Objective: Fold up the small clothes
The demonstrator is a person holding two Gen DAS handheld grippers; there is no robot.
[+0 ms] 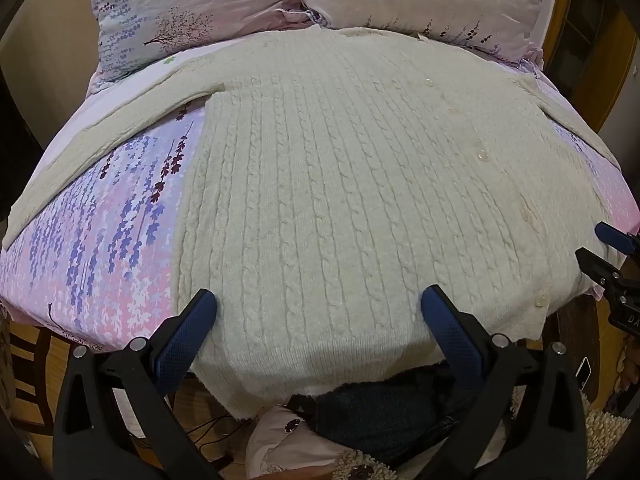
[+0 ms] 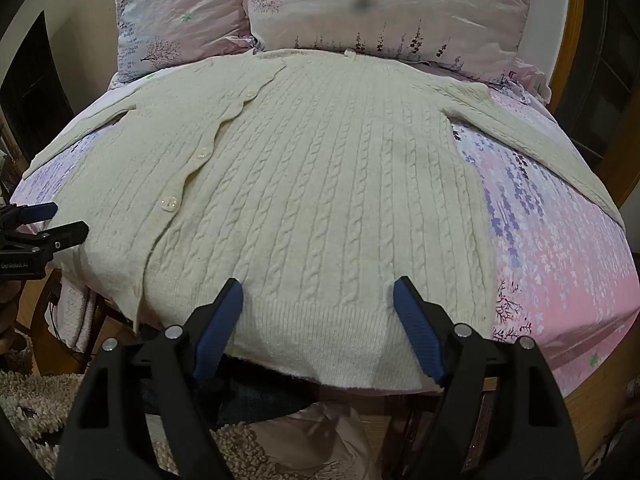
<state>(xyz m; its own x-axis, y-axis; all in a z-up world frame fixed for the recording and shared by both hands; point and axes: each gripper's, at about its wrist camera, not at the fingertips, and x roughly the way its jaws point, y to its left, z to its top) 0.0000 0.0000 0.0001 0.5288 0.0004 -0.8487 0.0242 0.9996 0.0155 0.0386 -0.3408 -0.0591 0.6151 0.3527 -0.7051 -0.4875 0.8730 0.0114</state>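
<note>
A cream cable-knit cardigan (image 1: 340,184) lies spread flat on the bed, buttoned, both sleeves stretched out sideways; it also shows in the right wrist view (image 2: 320,184). Its ribbed hem hangs over the near bed edge. My left gripper (image 1: 320,300) is open, its jaws apart over the hem's left half, holding nothing. My right gripper (image 2: 318,284) is open over the hem's right half, holding nothing. The right gripper (image 1: 600,248) shows at the right edge of the left view, and the left gripper (image 2: 56,220) at the left edge of the right view.
The bed has a pink and purple floral sheet (image 1: 100,240) and two matching pillows (image 2: 380,8) at the head. A wooden bed frame (image 2: 576,20) runs along the right. Dark clothing (image 1: 384,412) and a shaggy rug (image 2: 36,404) lie below the near edge.
</note>
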